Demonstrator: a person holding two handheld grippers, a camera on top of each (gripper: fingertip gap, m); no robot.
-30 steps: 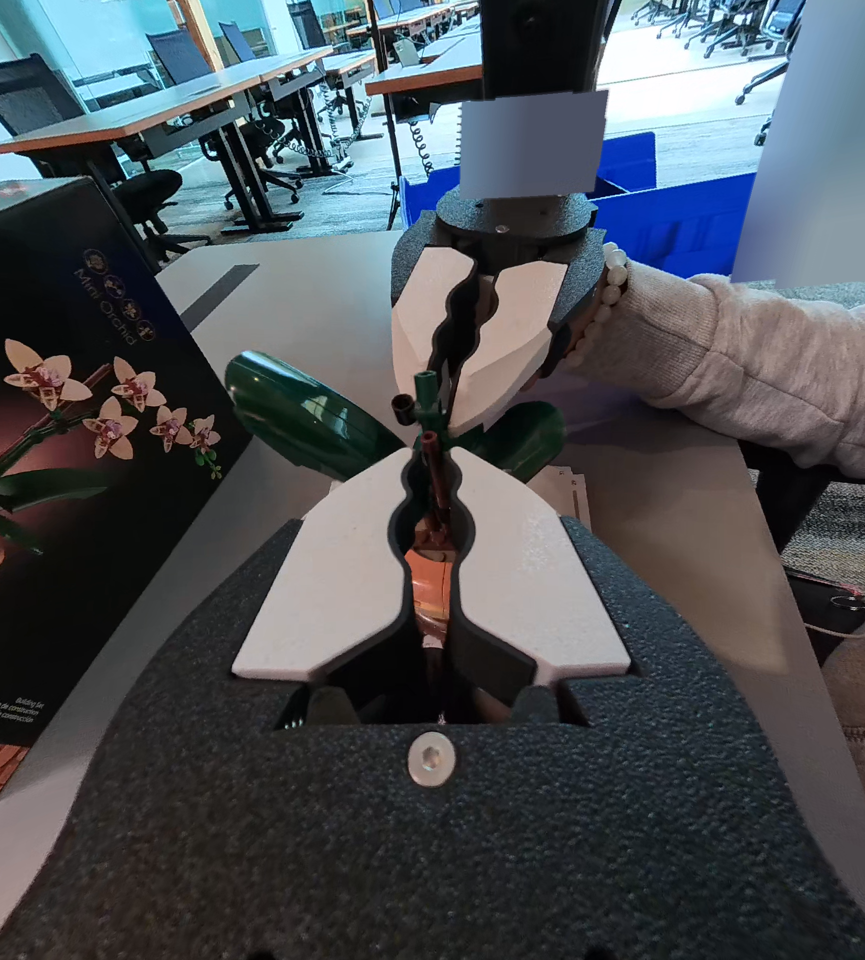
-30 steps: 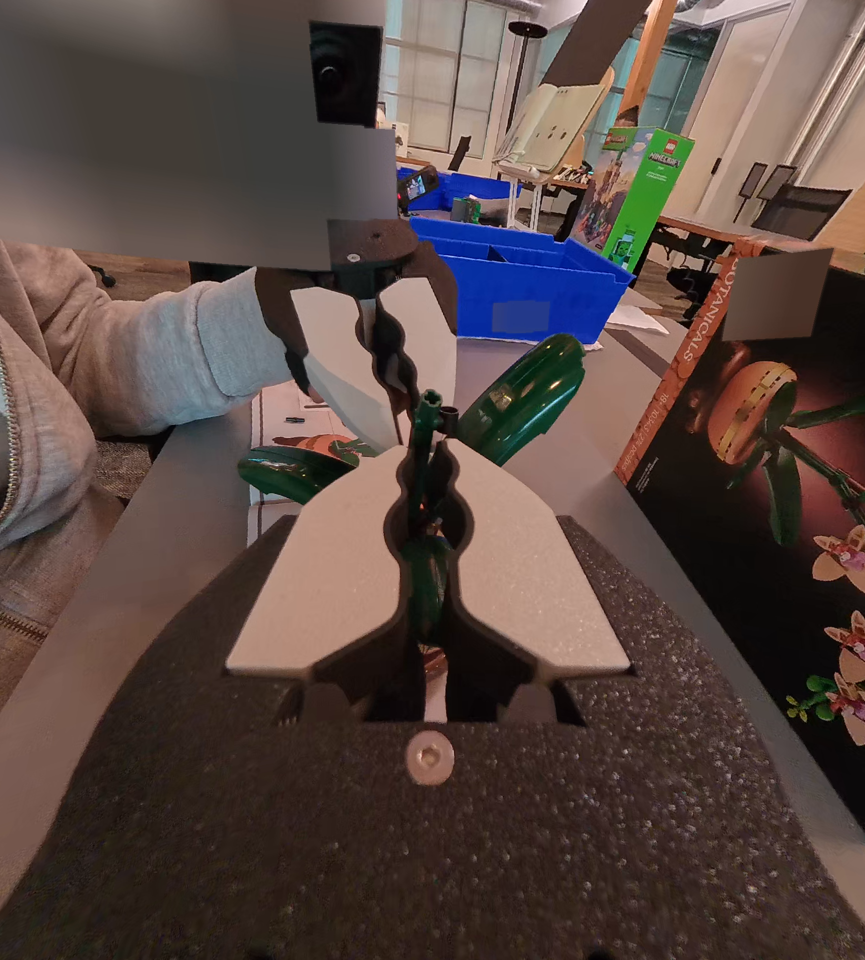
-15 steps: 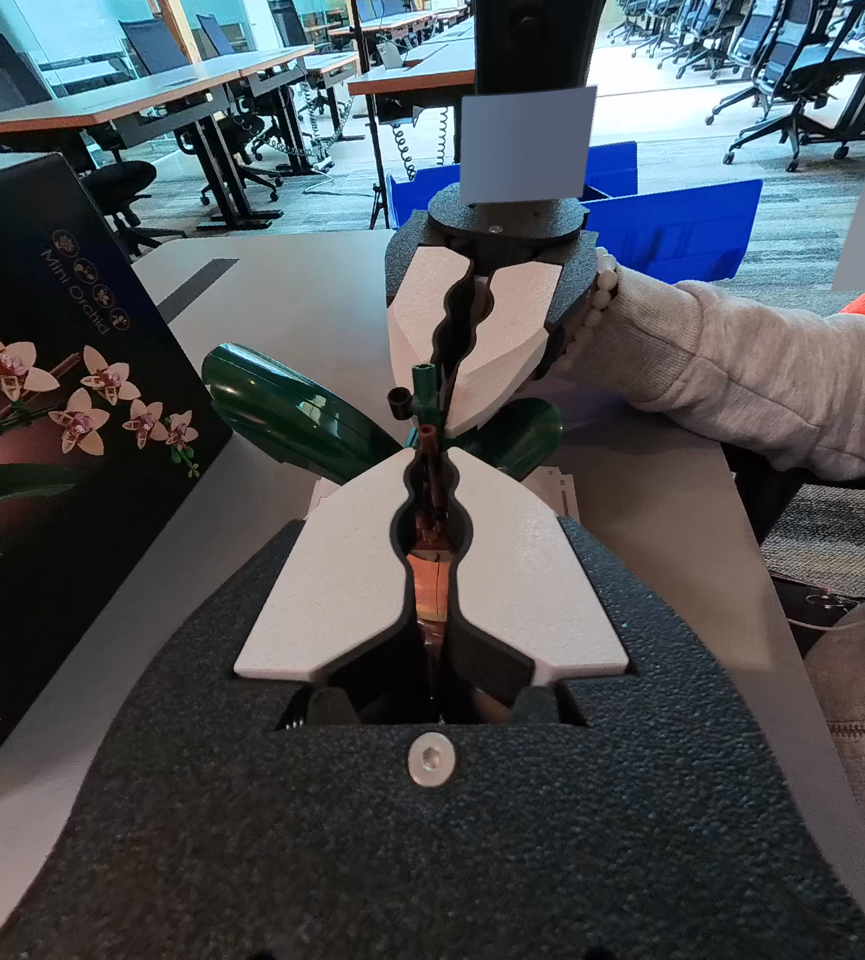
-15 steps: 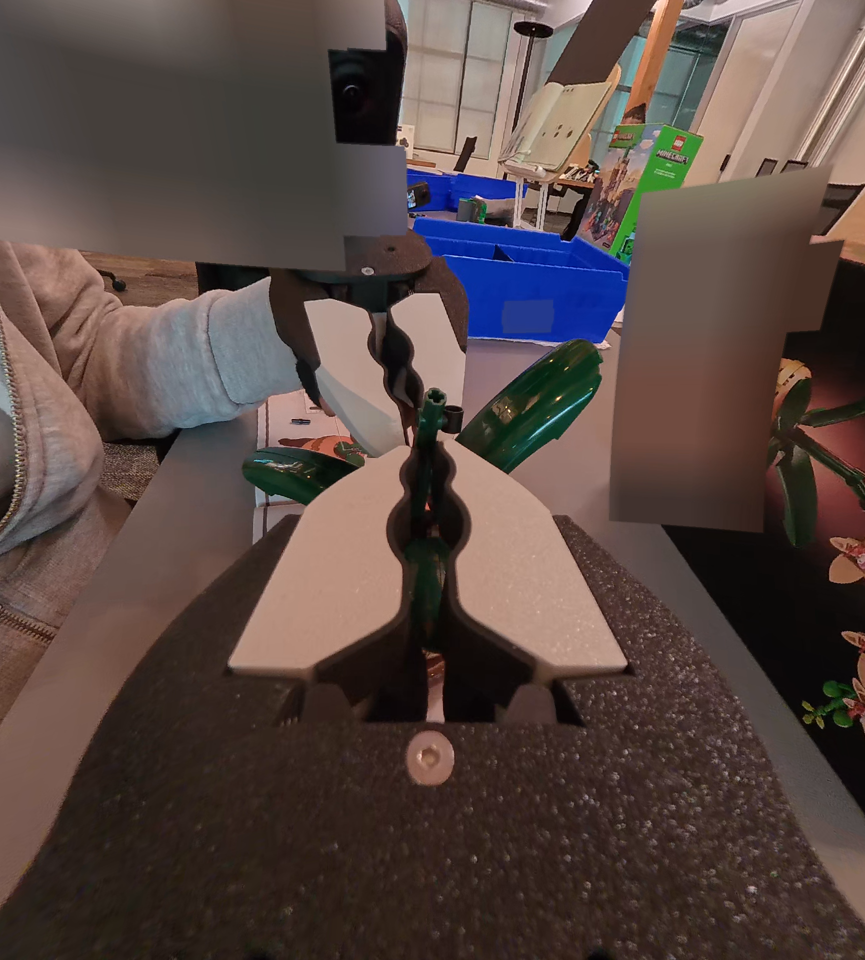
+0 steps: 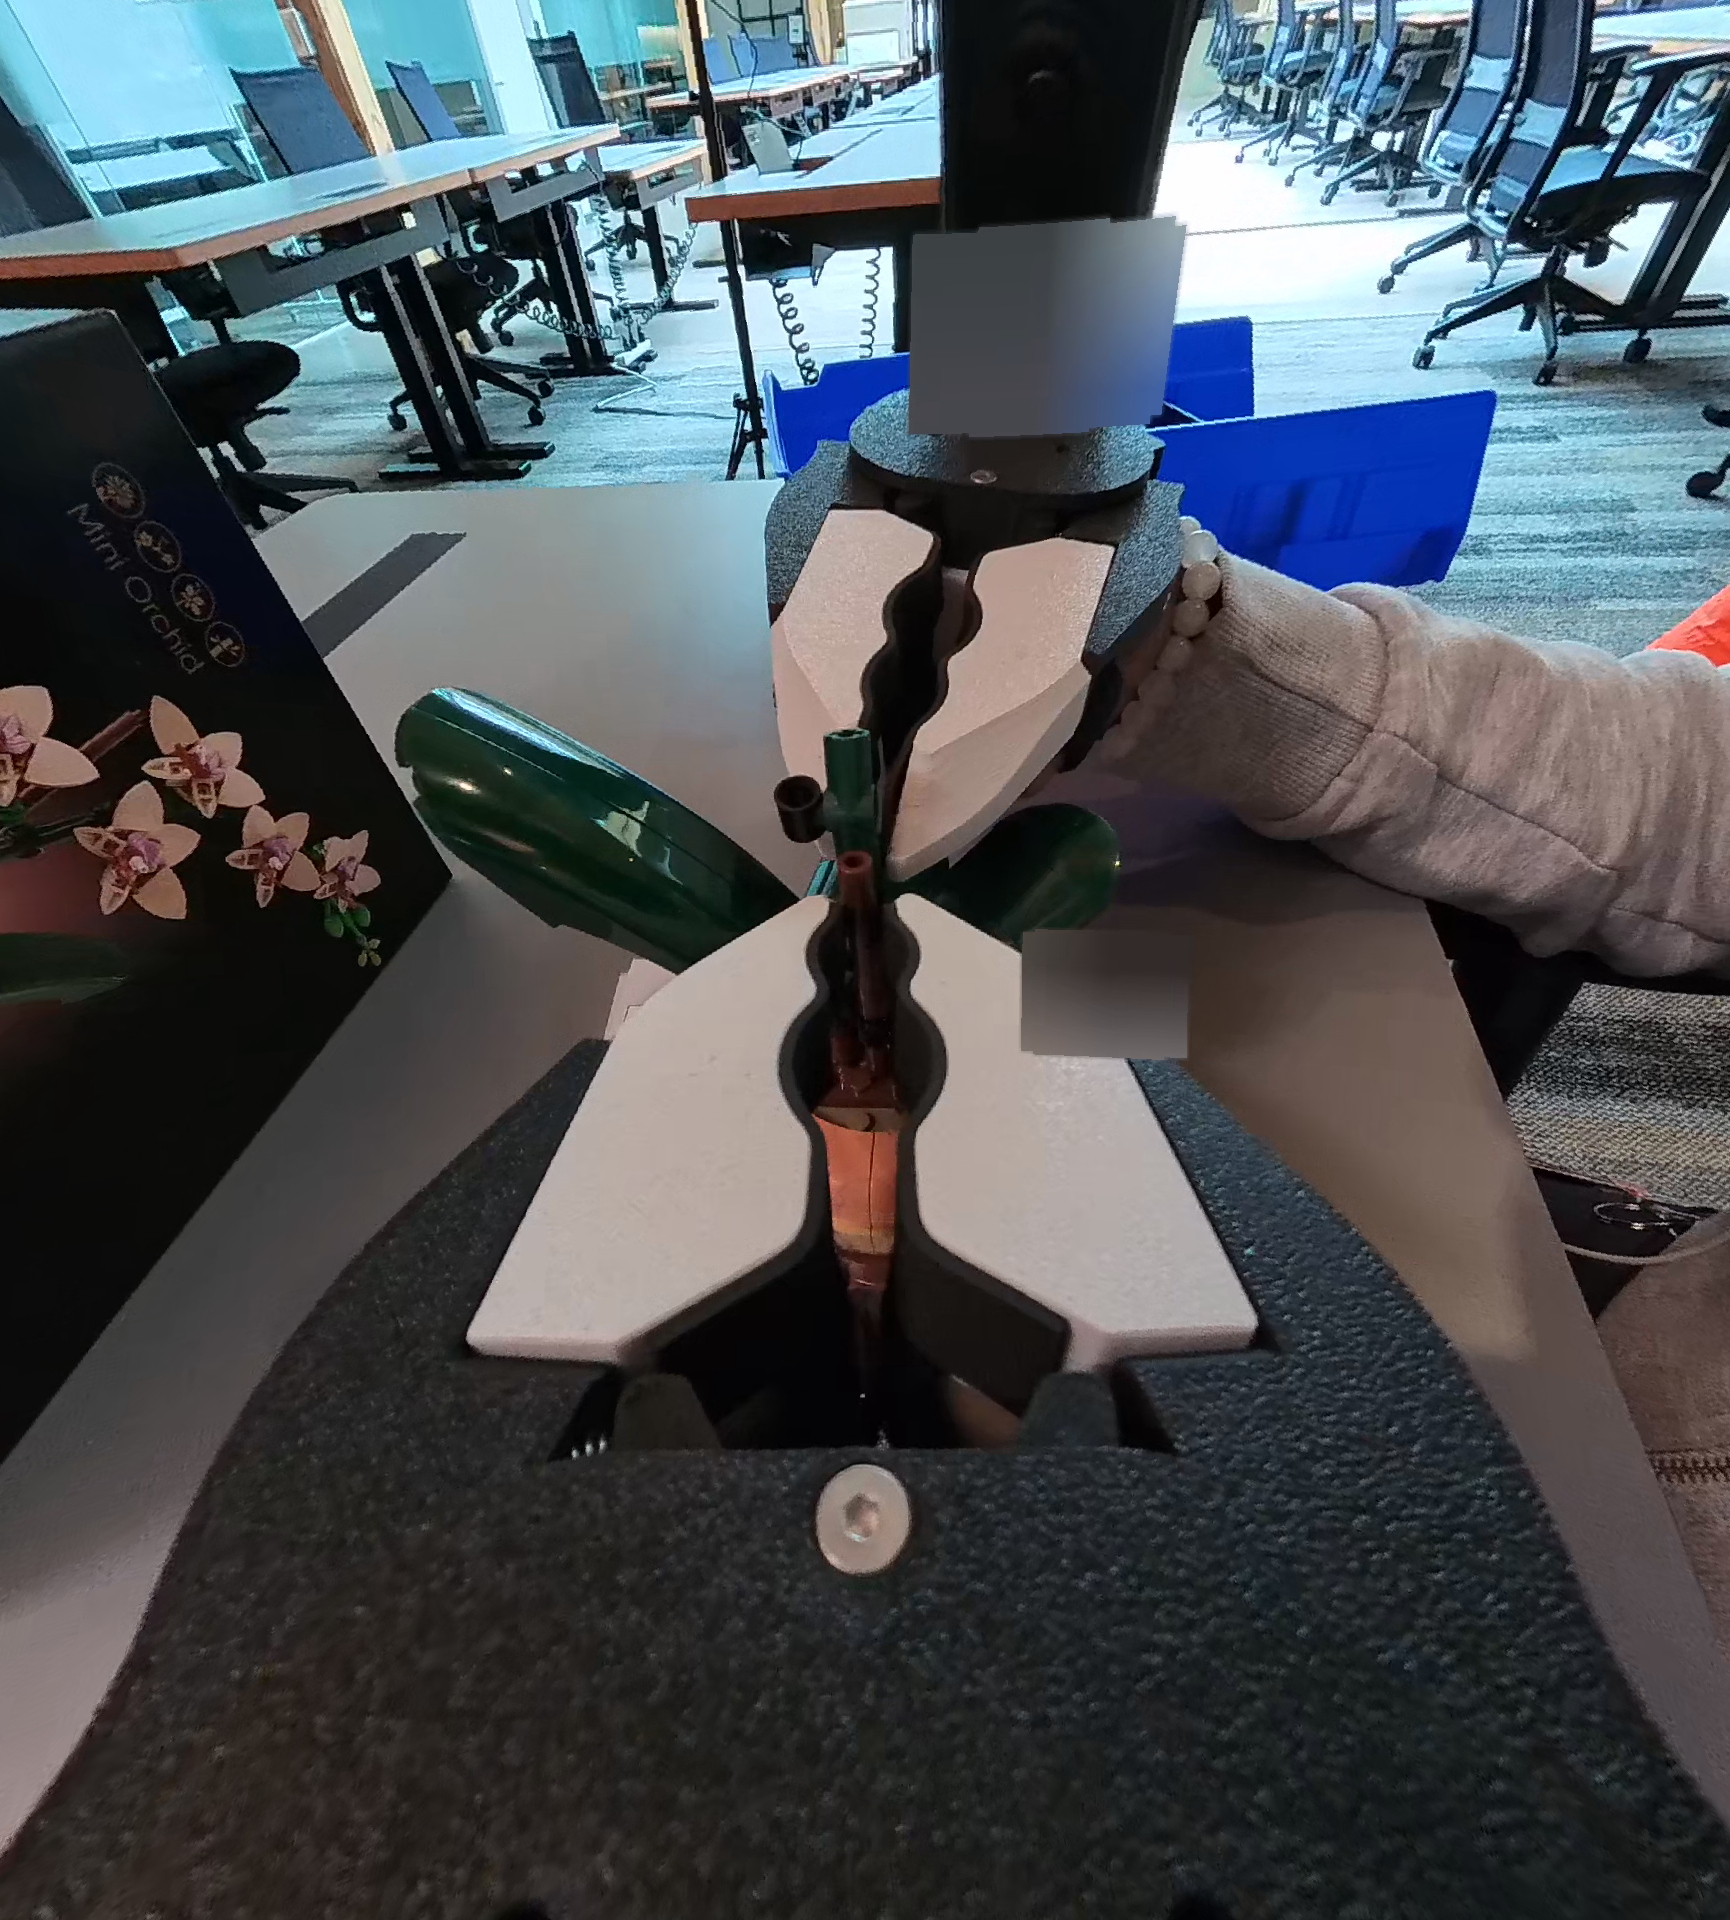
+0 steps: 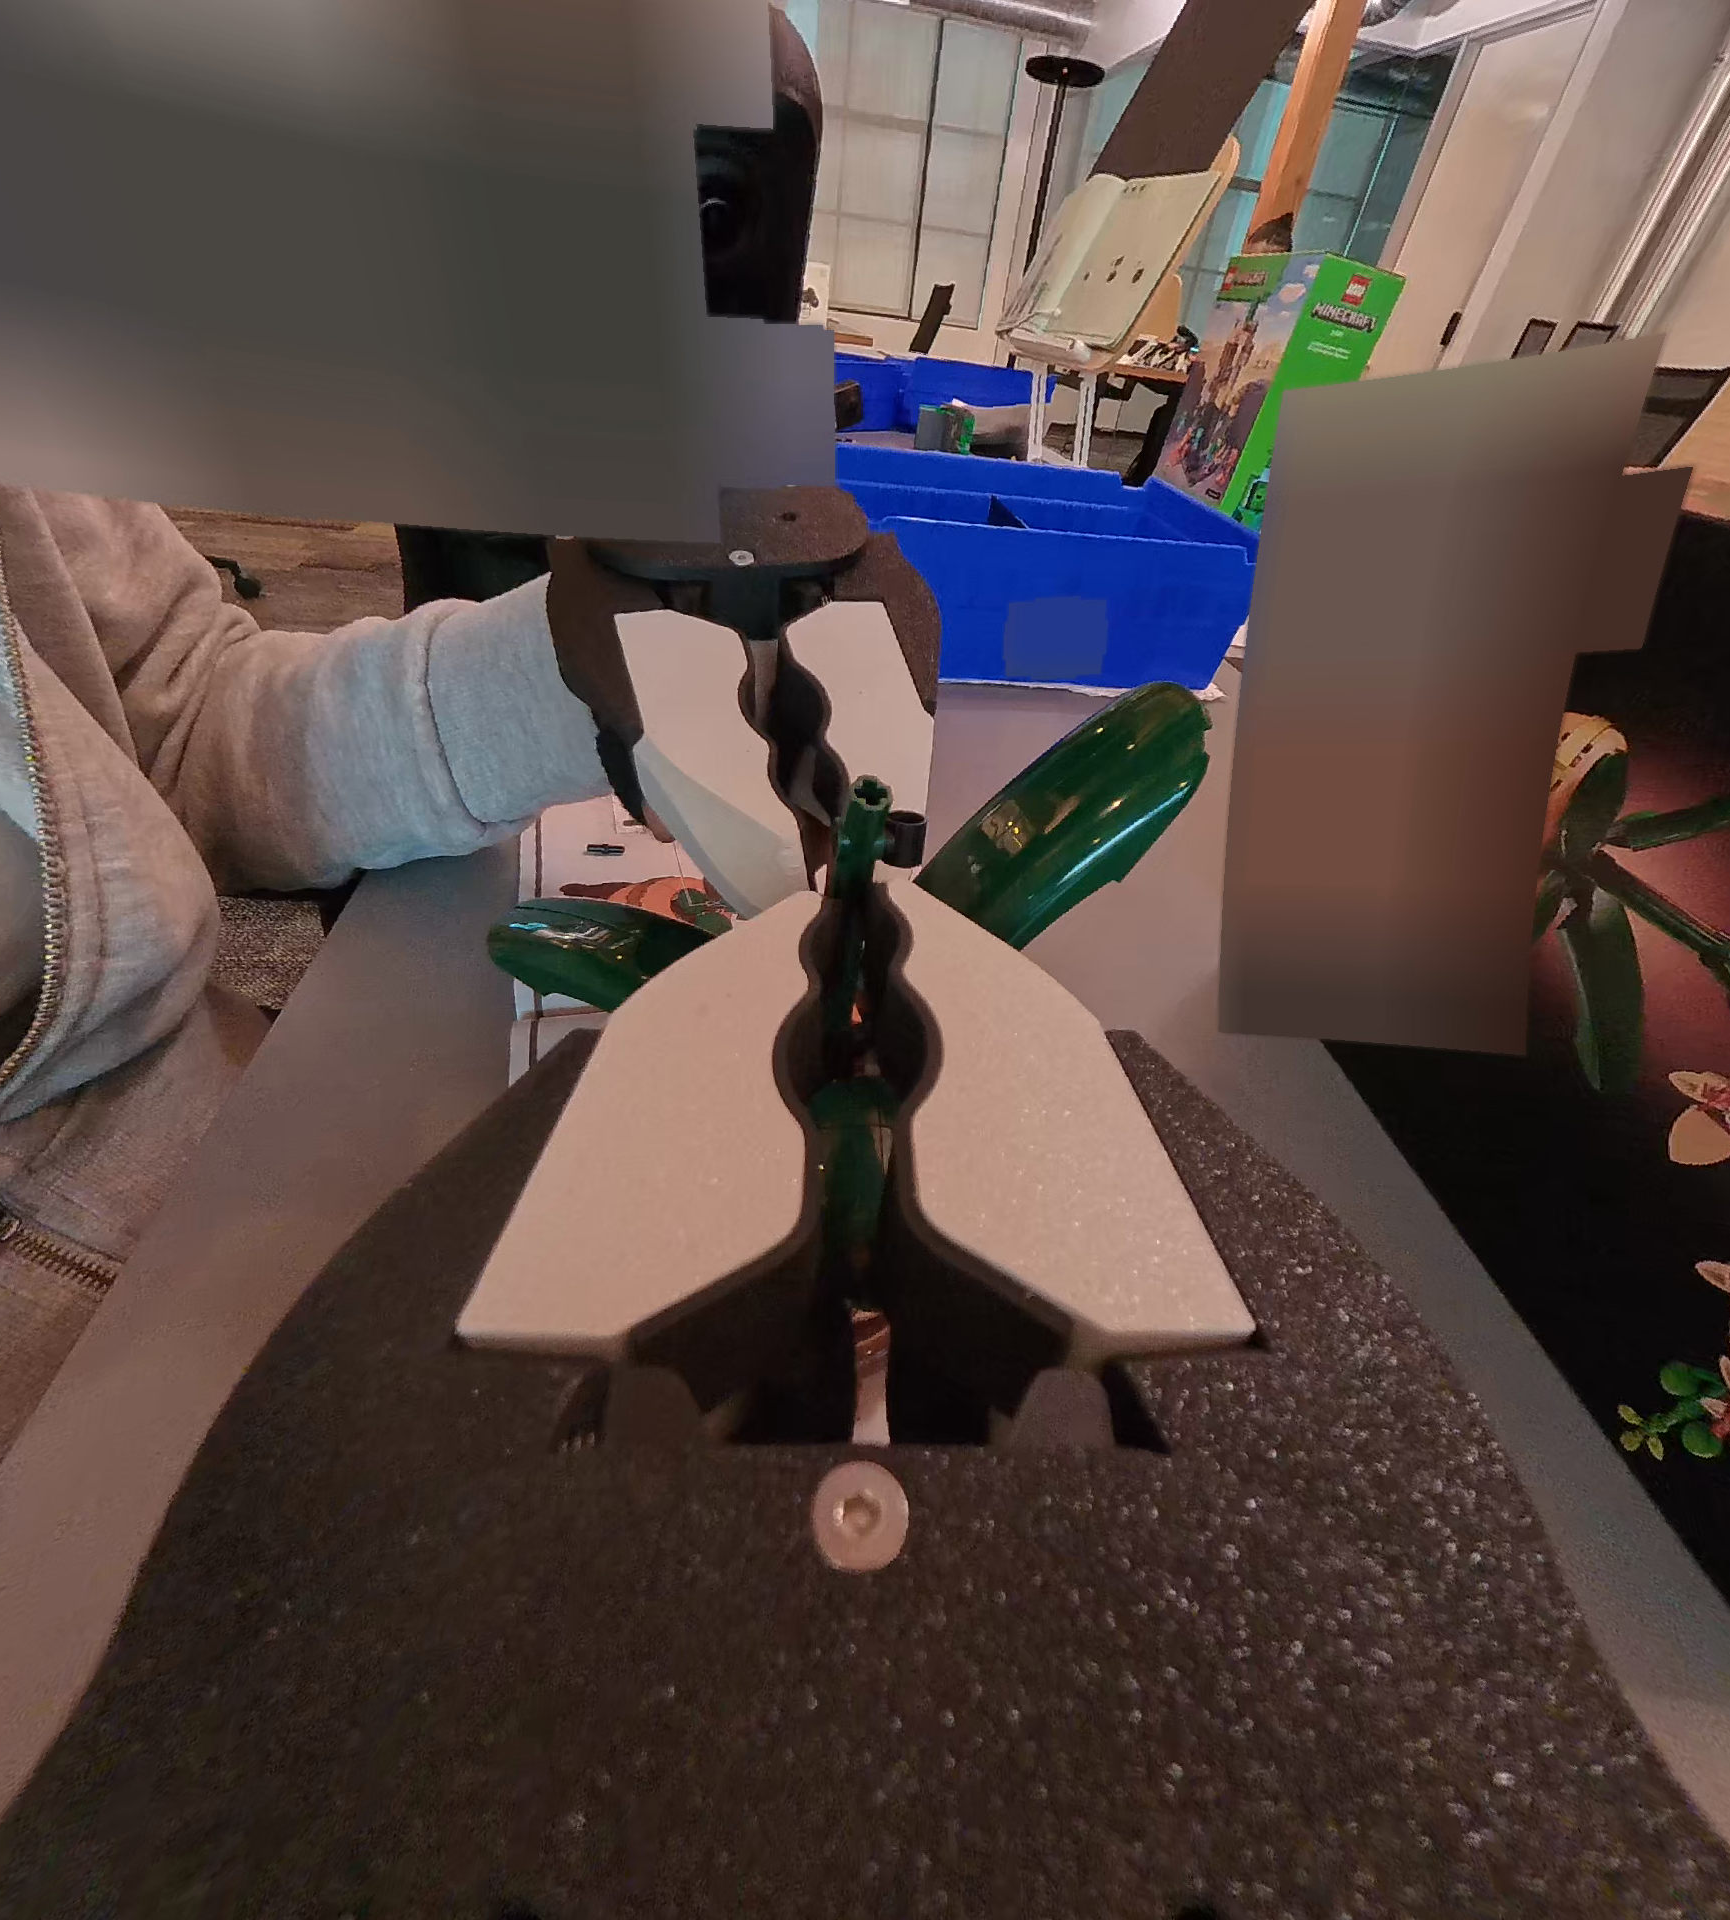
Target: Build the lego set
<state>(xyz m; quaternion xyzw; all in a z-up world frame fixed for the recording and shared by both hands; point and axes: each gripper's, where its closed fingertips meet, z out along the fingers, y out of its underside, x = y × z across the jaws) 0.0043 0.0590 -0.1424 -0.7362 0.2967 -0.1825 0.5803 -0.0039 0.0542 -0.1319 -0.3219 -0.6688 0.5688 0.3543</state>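
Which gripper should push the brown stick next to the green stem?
Probably the left gripper. It is shut on the brown stick, whose tip sits right below the green stem. The right gripper is shut on that stem, so it looks better placed to hold it steady.

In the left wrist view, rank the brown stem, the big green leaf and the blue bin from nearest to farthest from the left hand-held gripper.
1. Brown stem: clamped between the left hand-held gripper fingers.
2. Big green leaf: just beyond the fingertips, to the left.
3. Blue bin: past the table's far edge, right of centre.
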